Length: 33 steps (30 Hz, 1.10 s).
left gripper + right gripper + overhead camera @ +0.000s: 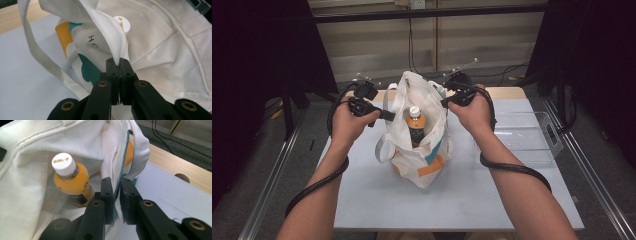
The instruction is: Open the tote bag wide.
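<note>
A white tote bag (419, 155) with orange and teal print stands open on the light grey table (362, 195). Inside it an orange drink bottle (414, 122) with a white cap stands upright. My left gripper (391, 116) is shut on the bag's left rim, and in the left gripper view the fabric hem (110, 32) runs up out of the closed left gripper (119, 62), with the bottle's cap (122, 23) behind it. My right gripper (444, 102) holds the opposite rim. In the right gripper view the teal-edged fabric (120, 172) is pinched in the right gripper (115, 182), beside the bottle (71, 180).
A clear plastic bin (522, 135) sits on the table to the right of the bag. One bag strap (382, 147) hangs loose on the left side. A wooden strip (507, 92) borders the table's far edge, with cables on the floor beyond.
</note>
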Each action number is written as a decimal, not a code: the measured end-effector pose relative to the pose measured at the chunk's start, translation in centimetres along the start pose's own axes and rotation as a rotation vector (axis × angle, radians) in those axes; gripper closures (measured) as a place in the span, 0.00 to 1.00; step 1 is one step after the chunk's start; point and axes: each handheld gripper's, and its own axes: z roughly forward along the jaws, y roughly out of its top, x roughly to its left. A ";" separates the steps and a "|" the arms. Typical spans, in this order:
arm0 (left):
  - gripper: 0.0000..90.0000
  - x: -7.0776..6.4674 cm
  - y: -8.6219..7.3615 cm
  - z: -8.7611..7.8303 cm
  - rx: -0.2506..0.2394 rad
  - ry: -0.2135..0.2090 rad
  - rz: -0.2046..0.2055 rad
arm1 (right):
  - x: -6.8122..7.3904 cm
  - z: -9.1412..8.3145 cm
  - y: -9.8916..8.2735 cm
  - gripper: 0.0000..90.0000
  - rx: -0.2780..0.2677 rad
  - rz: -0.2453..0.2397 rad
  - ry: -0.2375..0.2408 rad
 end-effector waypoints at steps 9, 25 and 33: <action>0.98 0.5 -1.0 0.2 -0.006 0.007 -0.033 | -0.7 0.1 -0.9 0.91 0.008 0.015 -0.010; 0.98 1.3 -2.1 1.0 0.013 0.013 -0.059 | -1.6 0.4 -2.1 0.93 0.014 0.039 -0.009; 0.98 1.6 -2.6 1.0 0.021 0.015 -0.069 | -2.1 0.5 -2.7 0.93 0.011 0.058 -0.011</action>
